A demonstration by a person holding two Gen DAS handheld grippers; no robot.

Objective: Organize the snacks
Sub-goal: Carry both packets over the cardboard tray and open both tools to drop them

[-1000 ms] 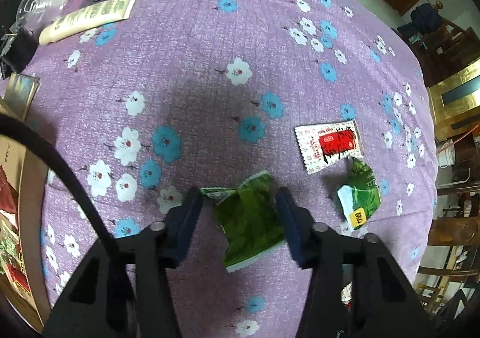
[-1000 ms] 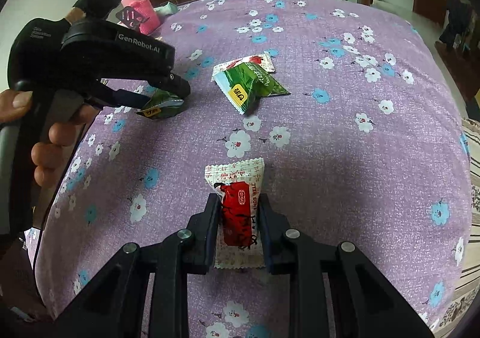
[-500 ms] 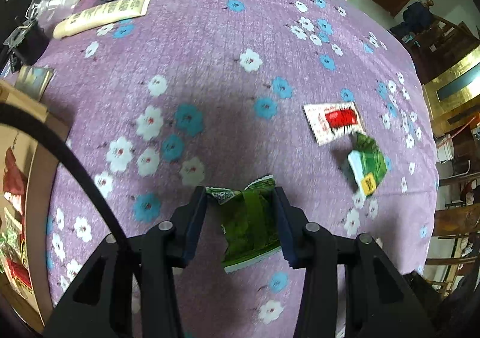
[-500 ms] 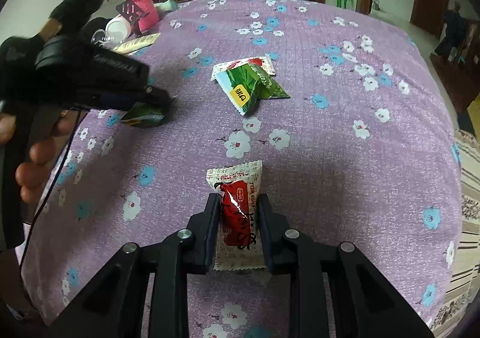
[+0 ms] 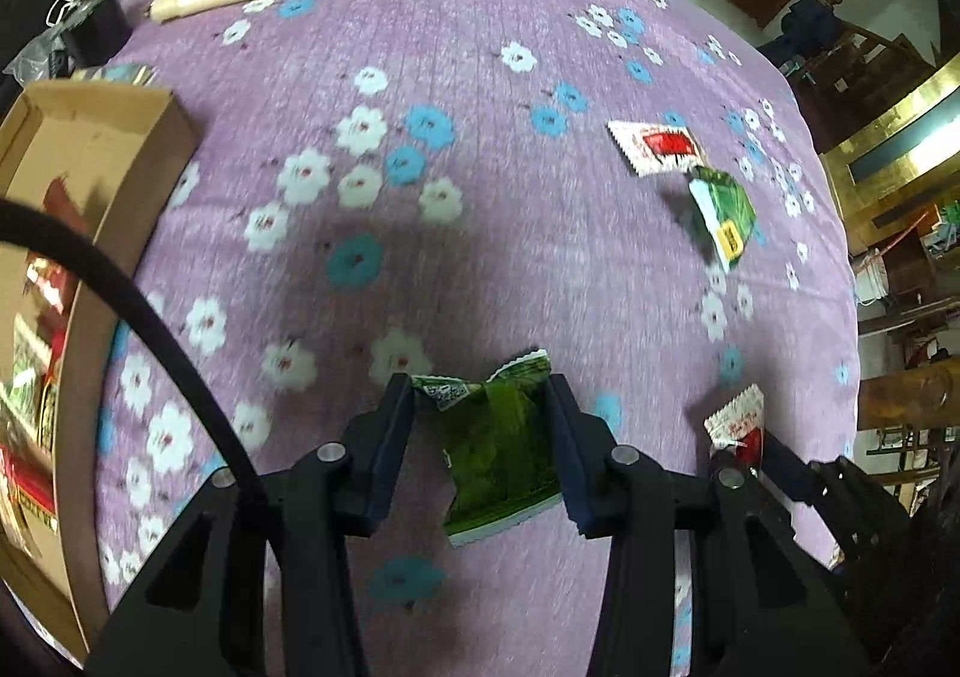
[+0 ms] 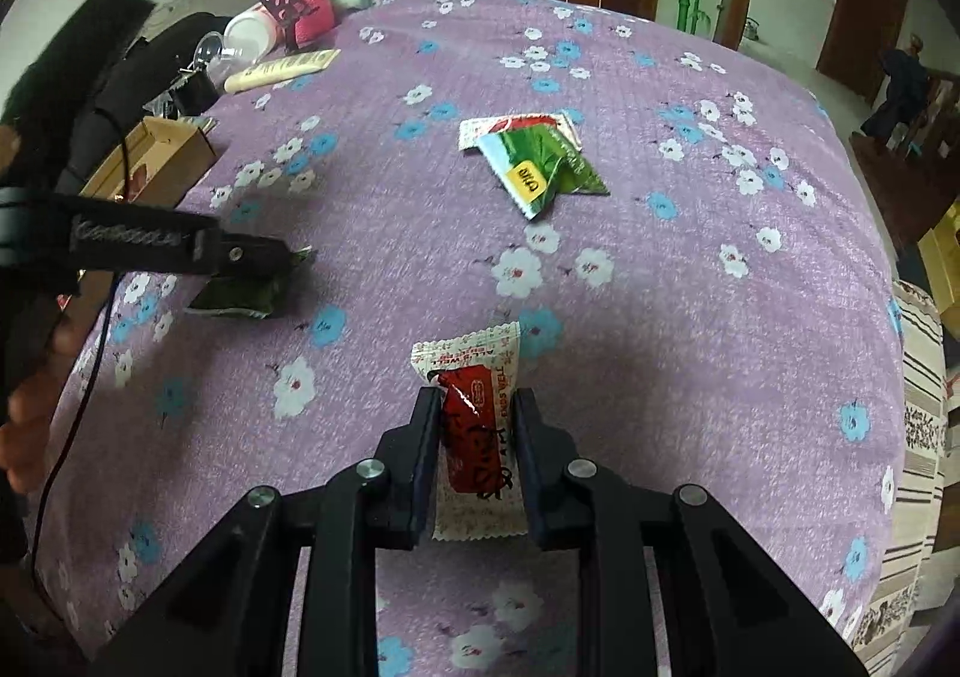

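We were partway through: a cardboard box at the surface's left edge already held several packets, while a red-and-white packet and a green packet lay touching each other further out on the purple floral surface. Our left tongs pinched a crumpled green snack packet, jaws moderately apart (the wrapper filled the gap). Our right tongs were nearly closed on a red snack packet. Both packets were lifted near the front edge.
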